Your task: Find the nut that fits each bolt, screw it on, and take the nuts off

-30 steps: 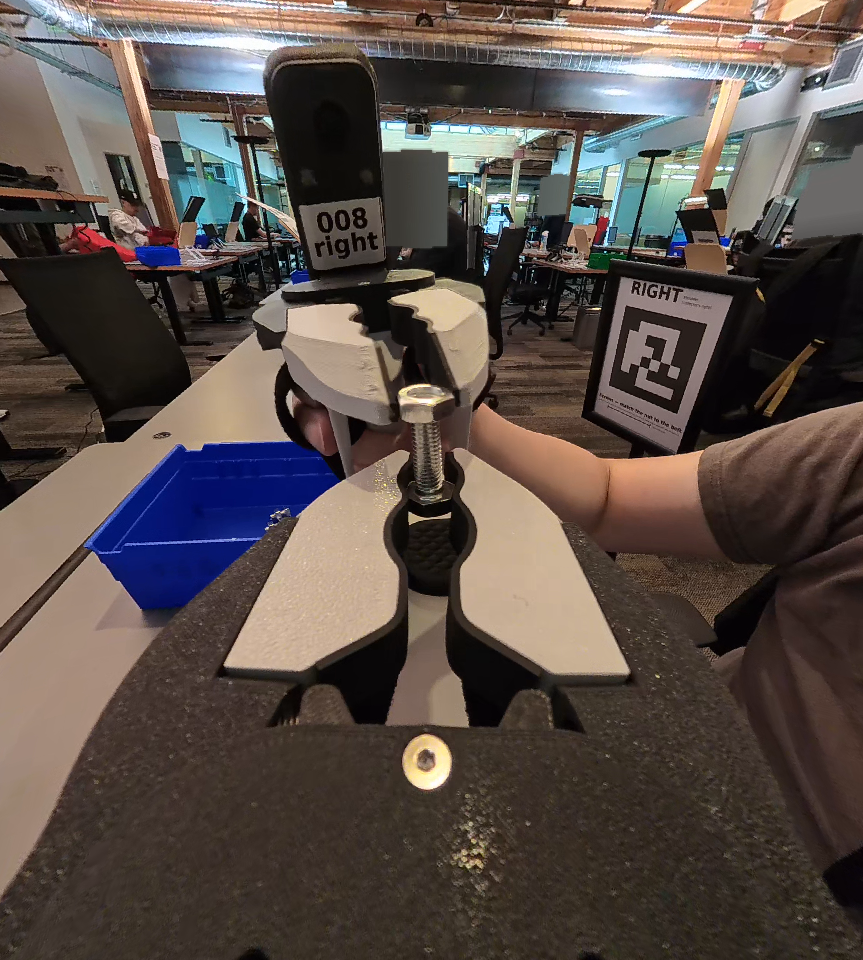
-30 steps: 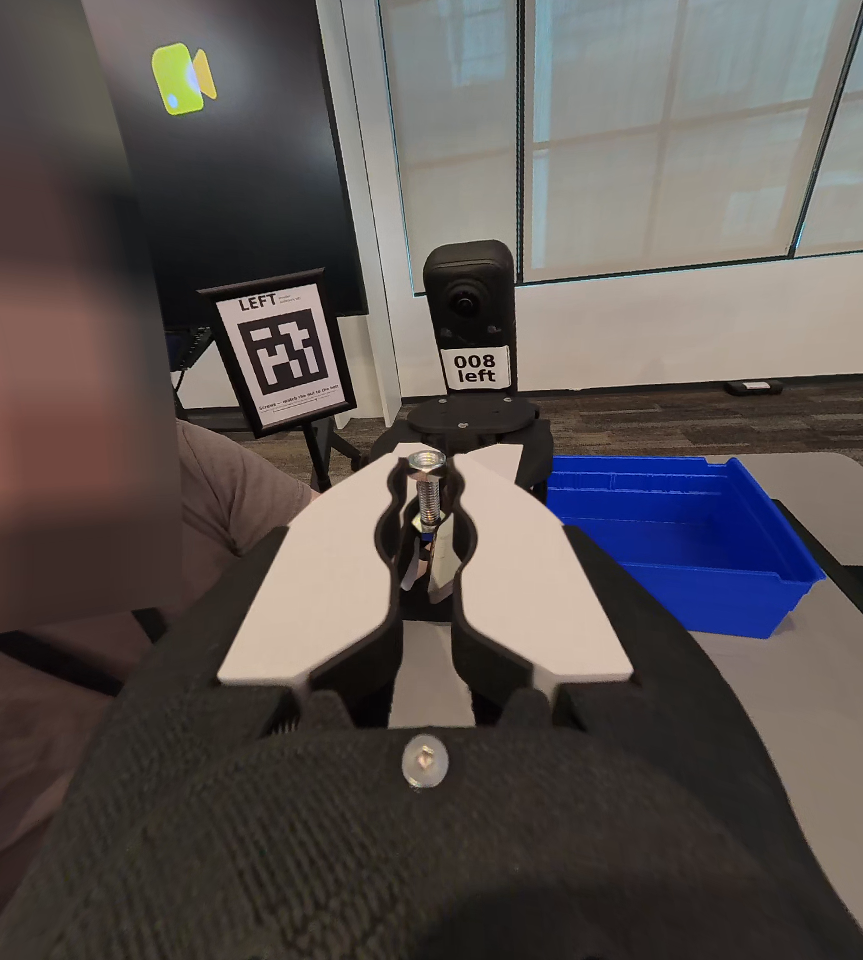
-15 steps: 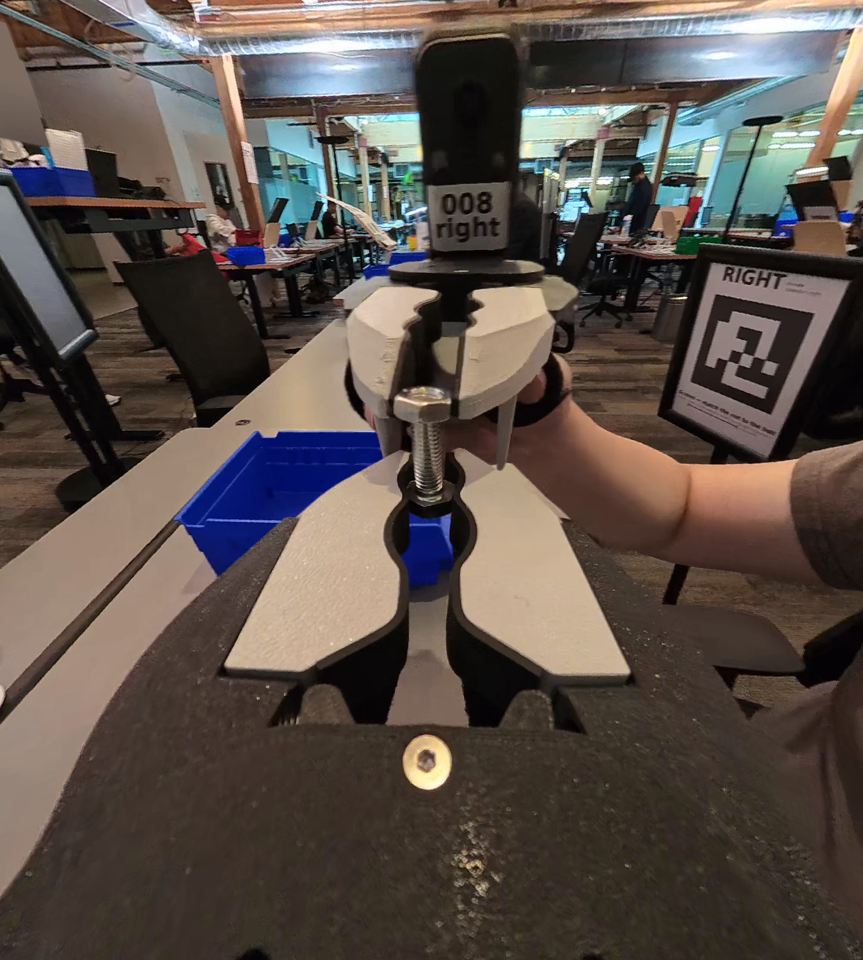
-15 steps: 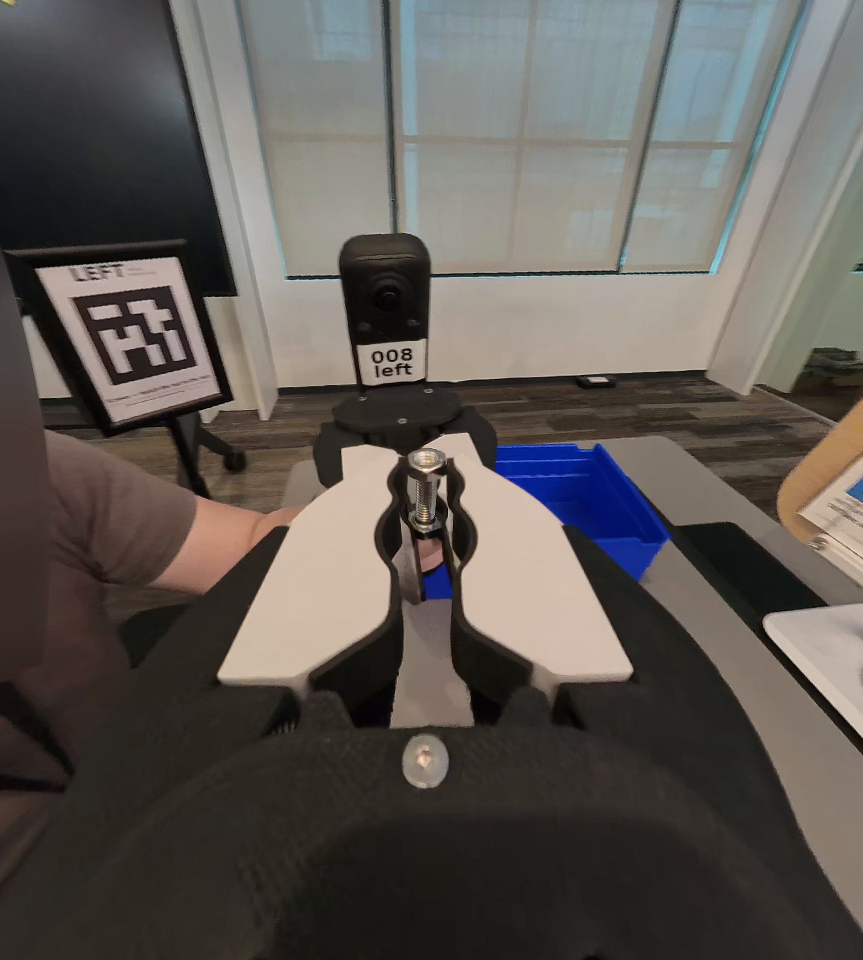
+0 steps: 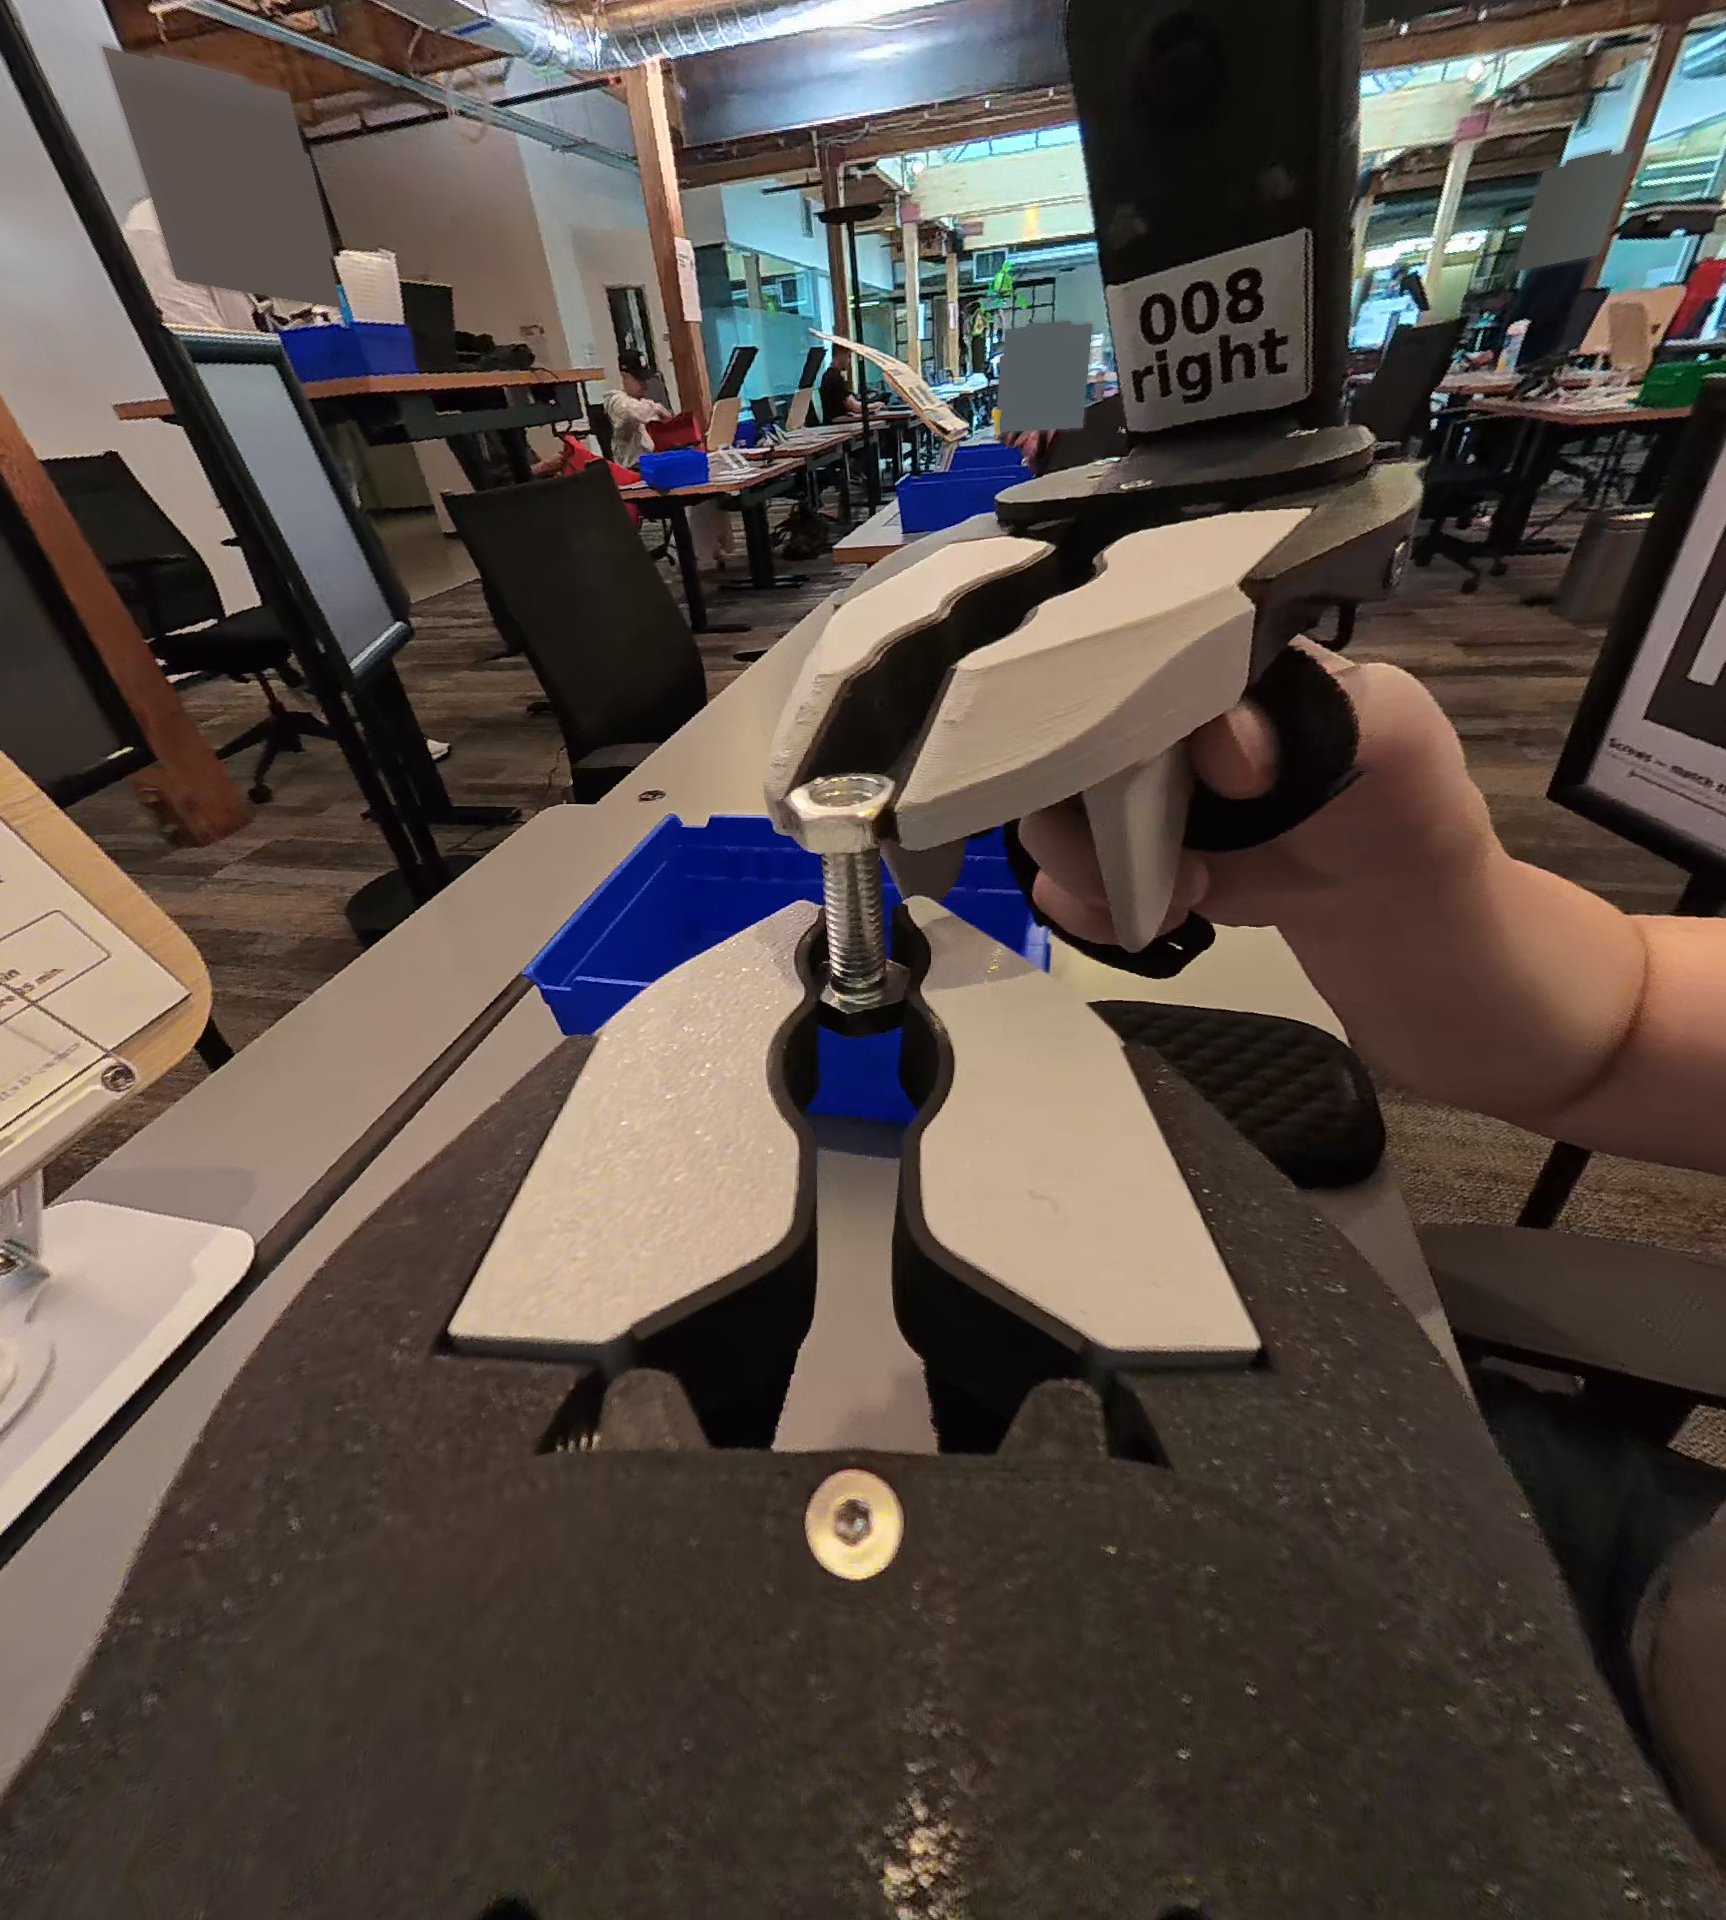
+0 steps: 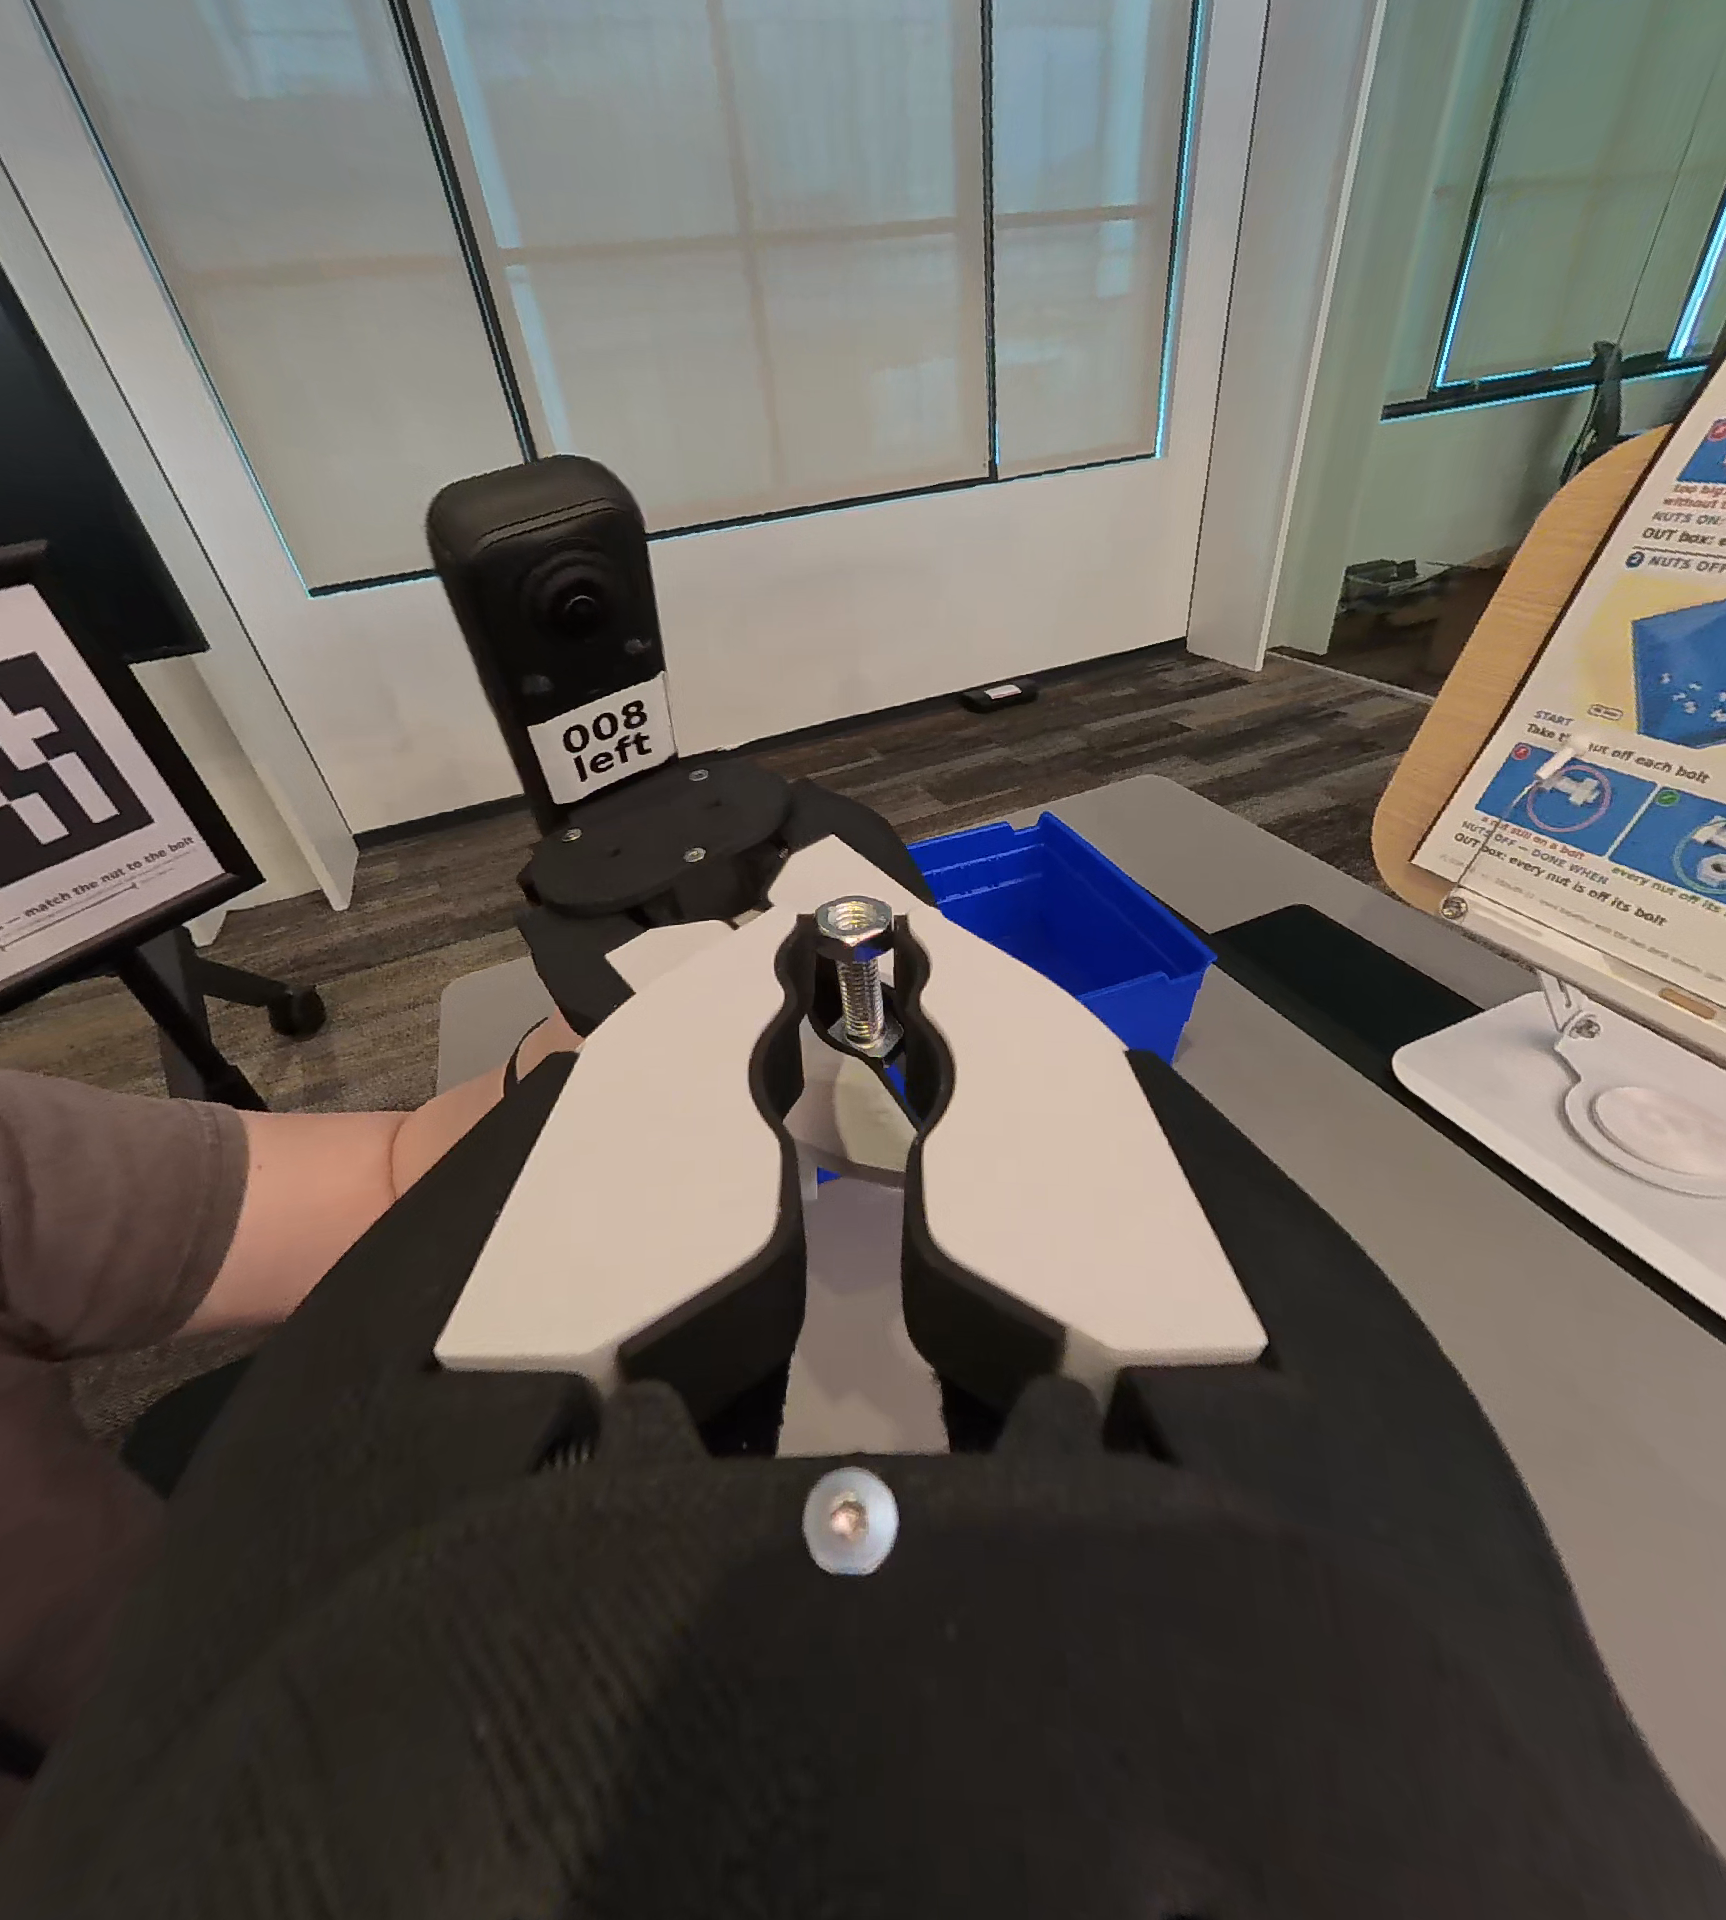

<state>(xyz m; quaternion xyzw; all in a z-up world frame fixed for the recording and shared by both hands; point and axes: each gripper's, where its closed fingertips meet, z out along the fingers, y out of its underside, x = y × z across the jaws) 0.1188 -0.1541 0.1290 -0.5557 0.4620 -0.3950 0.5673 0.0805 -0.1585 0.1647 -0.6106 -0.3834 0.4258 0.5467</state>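
Left gripper [image 5: 861, 1003] clamped on hex head at lower end of bolt [image 5: 854, 920], held upright above grey table [image 5: 402, 1039]. Right gripper [image 6: 851, 940] clamped on nut [image 5: 835, 808] at top end of thread, coming in from upper right in left wrist view. Nut sitting at the very tip, bare thread showing between it and the head. Blue bin [image 5: 672, 925] on table just behind the bolt. Framed marker sign [image 5: 1711, 665] standing off to the right, instruction board [image 6: 1669, 623] at table edge.

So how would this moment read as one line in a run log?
left gripper: shut on bolt head | right gripper: shut on nut at tip | blue bin behind
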